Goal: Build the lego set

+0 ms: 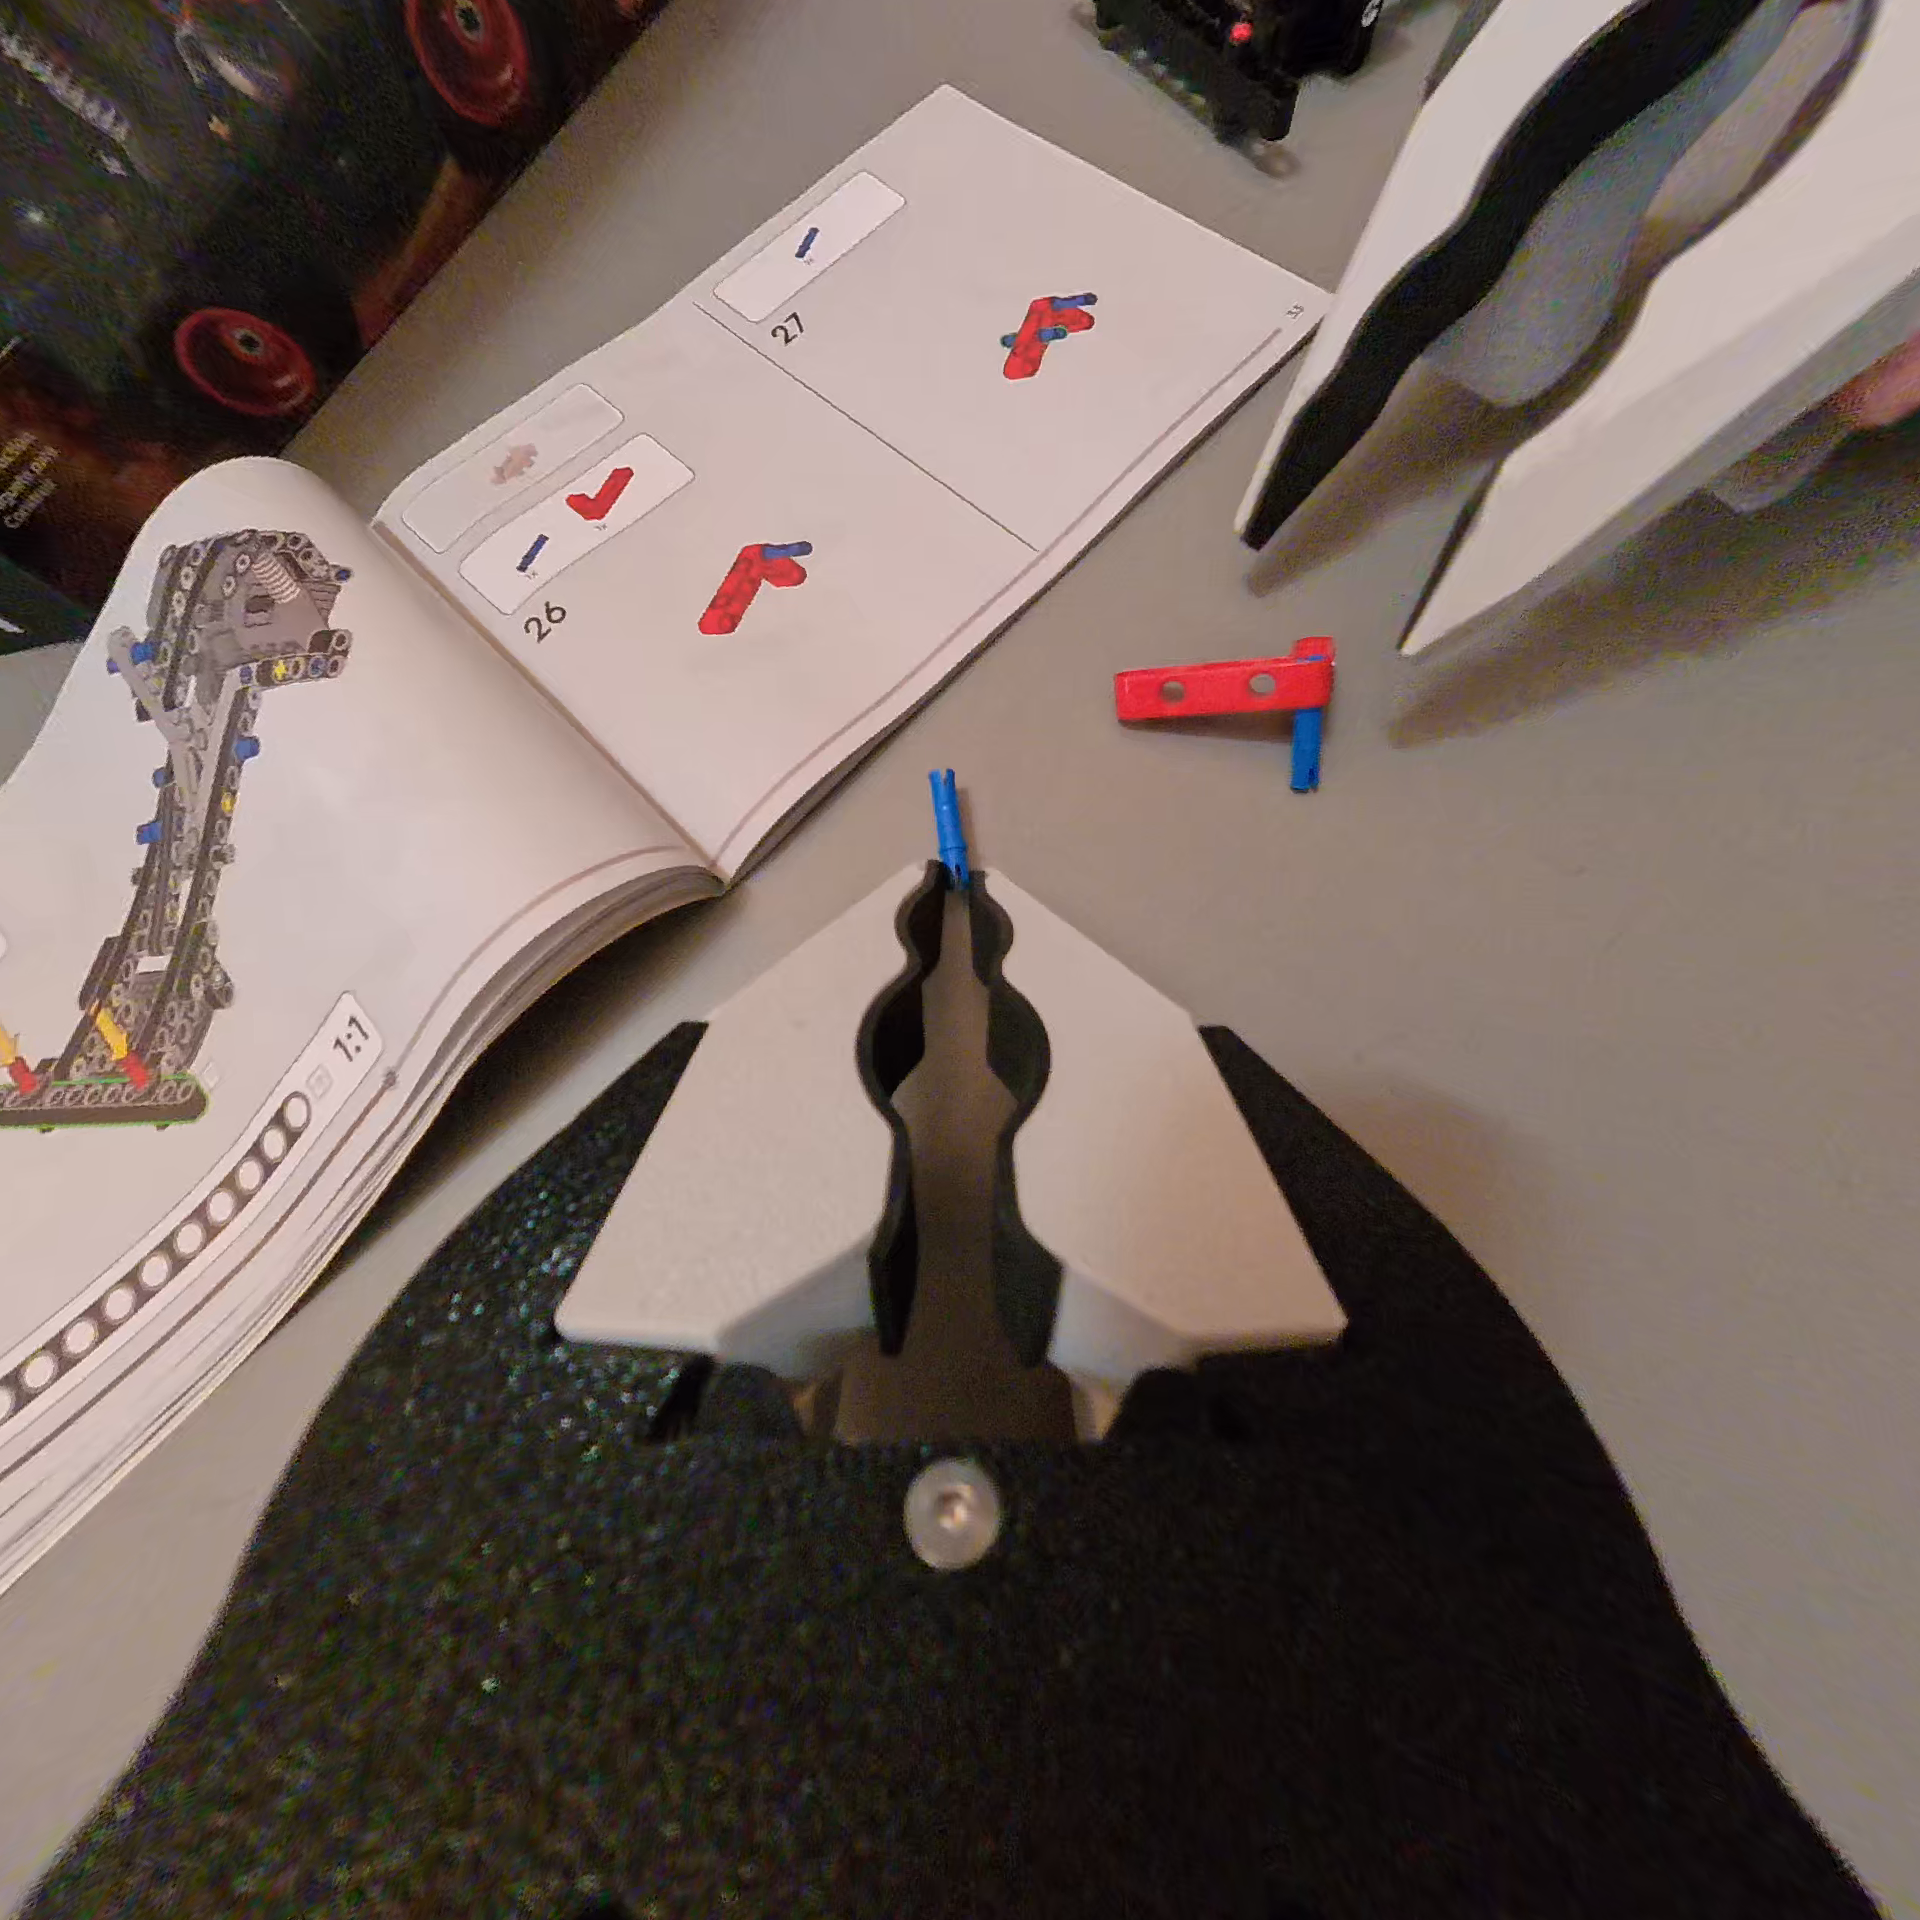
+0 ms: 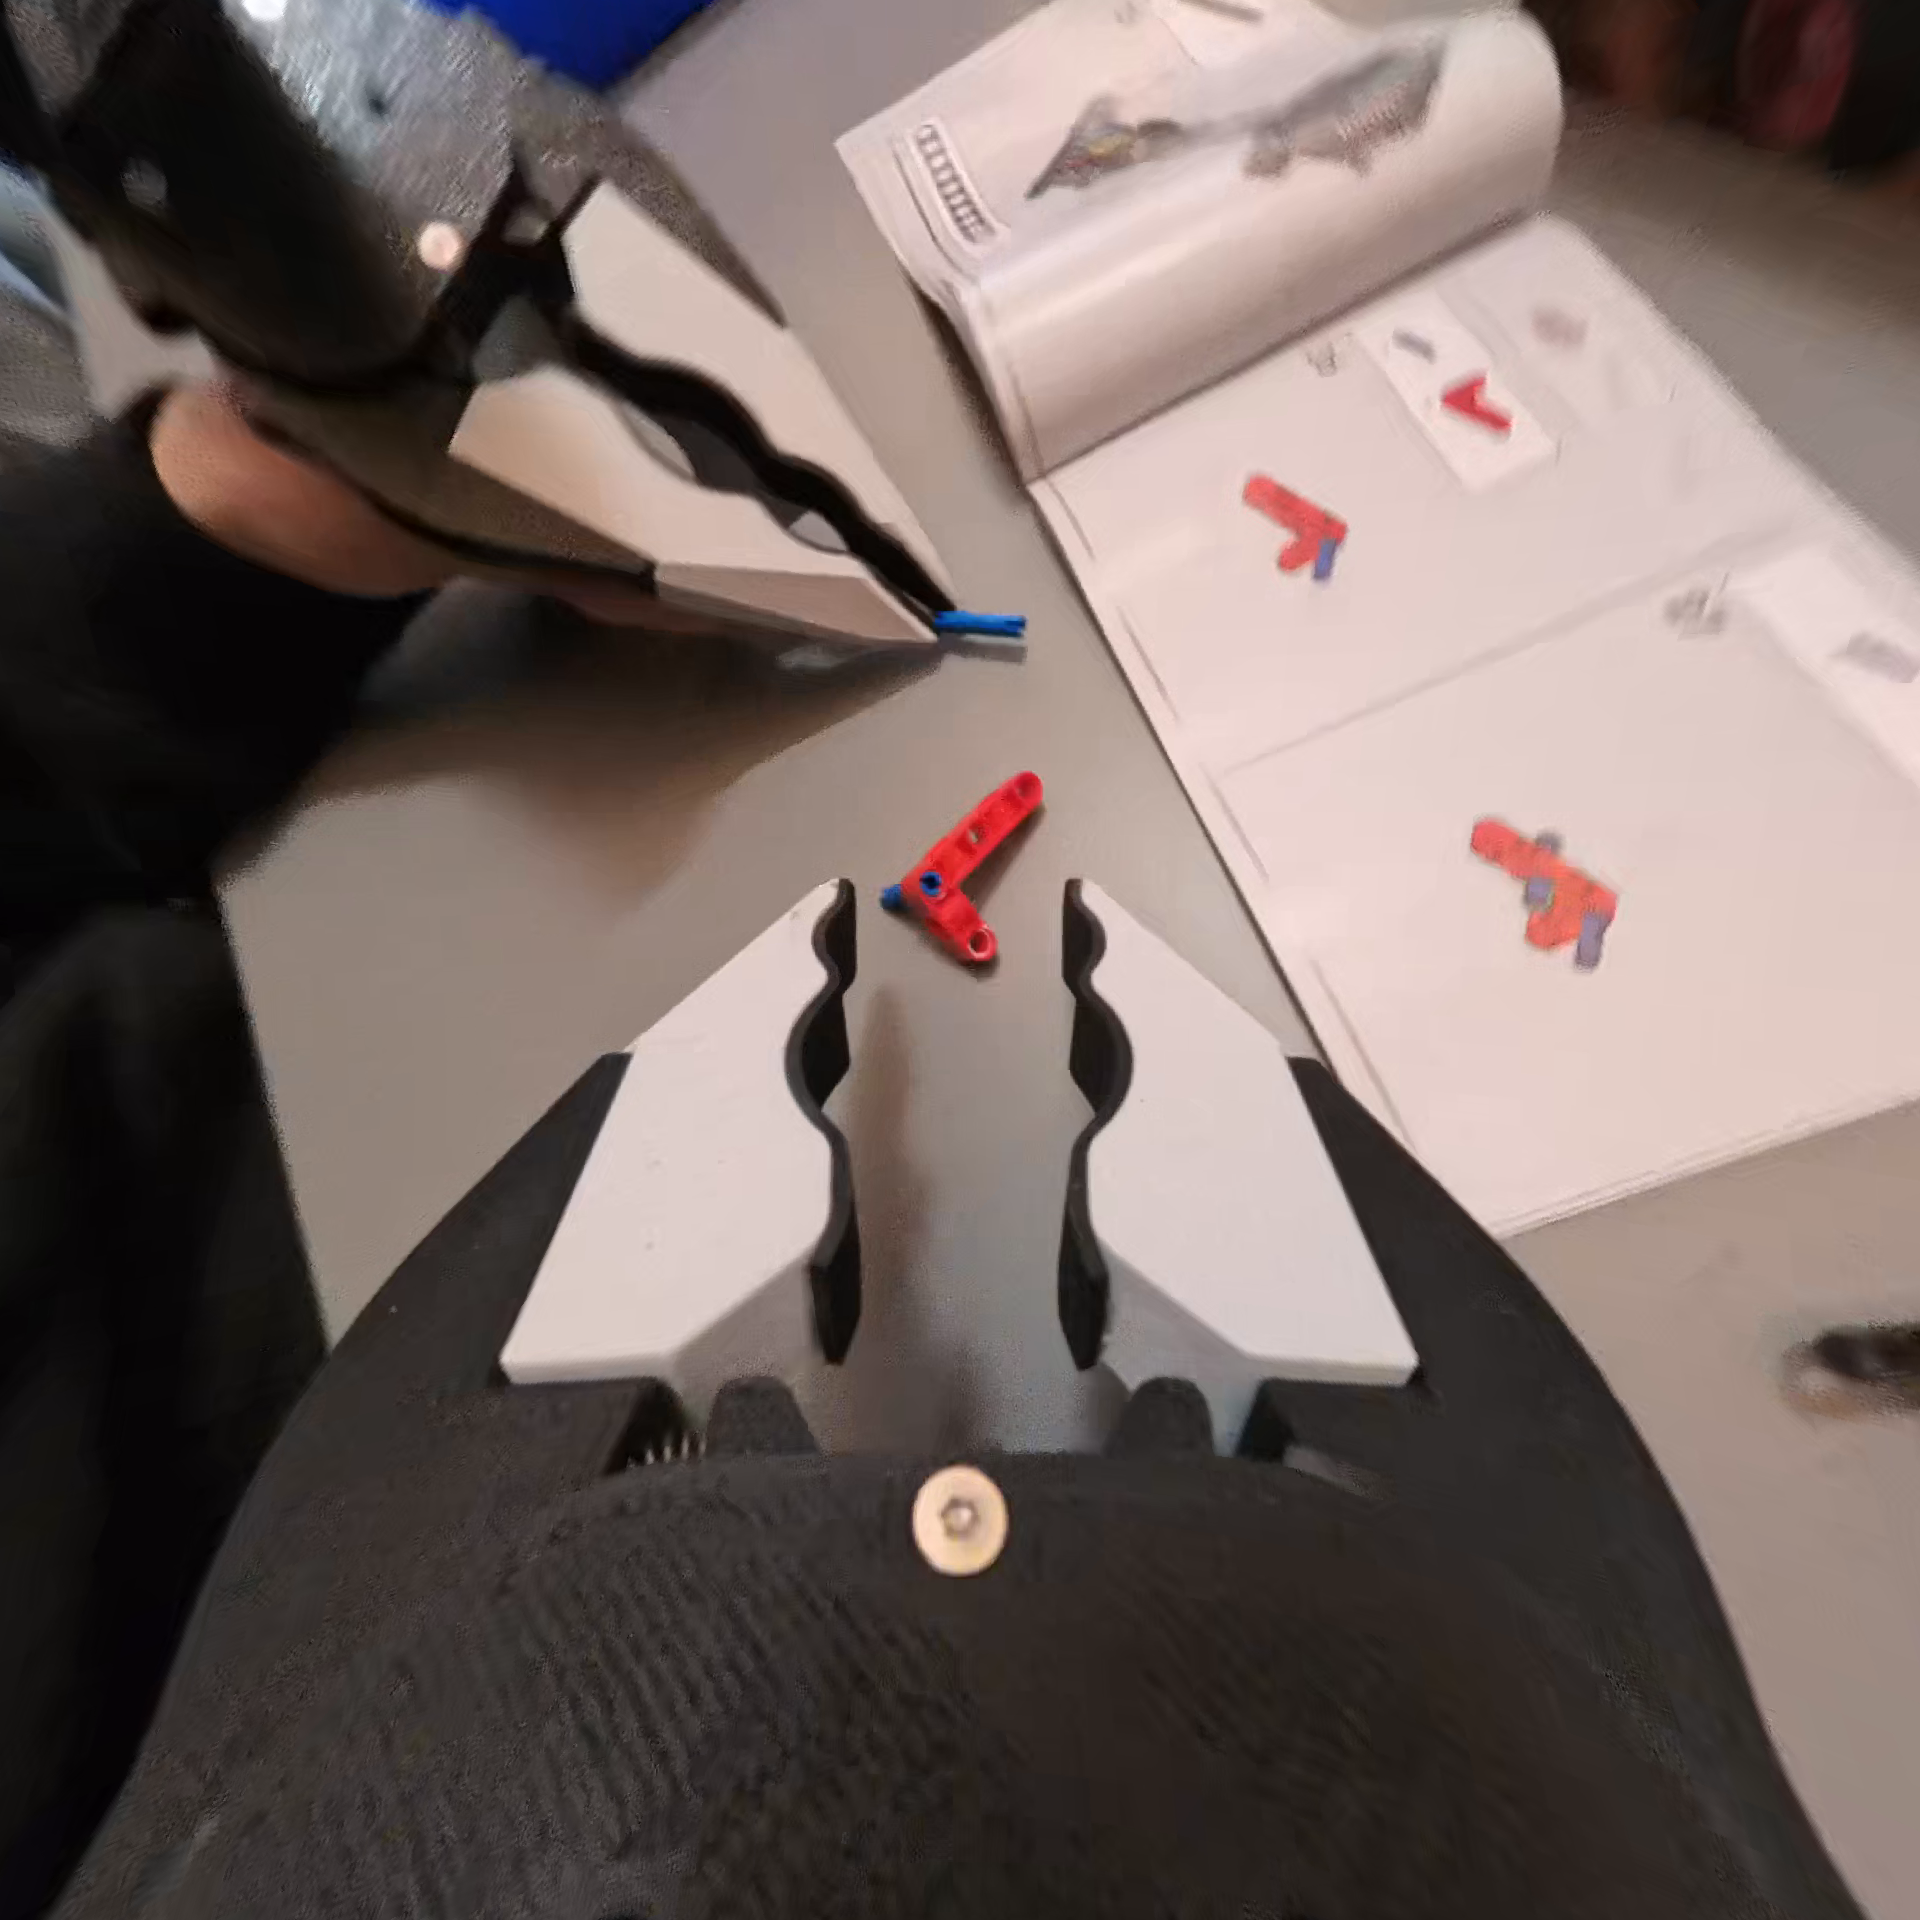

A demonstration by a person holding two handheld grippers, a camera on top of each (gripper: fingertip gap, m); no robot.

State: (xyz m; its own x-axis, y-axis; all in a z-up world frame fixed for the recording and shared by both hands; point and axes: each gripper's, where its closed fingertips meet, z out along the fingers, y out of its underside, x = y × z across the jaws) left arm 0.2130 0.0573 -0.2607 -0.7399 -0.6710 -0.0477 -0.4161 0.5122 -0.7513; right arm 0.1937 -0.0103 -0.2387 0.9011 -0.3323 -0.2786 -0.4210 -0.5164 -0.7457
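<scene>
My left gripper [image 1: 954,875] is shut on a small blue pin [image 1: 947,817] that sticks out past its tips, just above the grey table. It also shows in the right wrist view [image 2: 940,621] with the blue pin [image 2: 982,623]. A red L-shaped beam [image 1: 1216,688] with a blue pin [image 1: 1306,750] through its corner lies on the table to the right. In the right wrist view the red beam [image 2: 966,857] lies just beyond my right gripper [image 2: 958,896], which is open and empty. The right gripper also shows in the left wrist view [image 1: 1340,582].
An open instruction booklet [image 1: 644,582] lies left of the beam and shows in the right wrist view [image 2: 1507,727]. A dark box with red wheels pictured [image 1: 208,208] stands at the back left. A black built model [image 1: 1236,62] sits at the back. A hand [image 2: 281,499] holds the left gripper. Tip to tip, the grippers are about 8 centimetres apart.
</scene>
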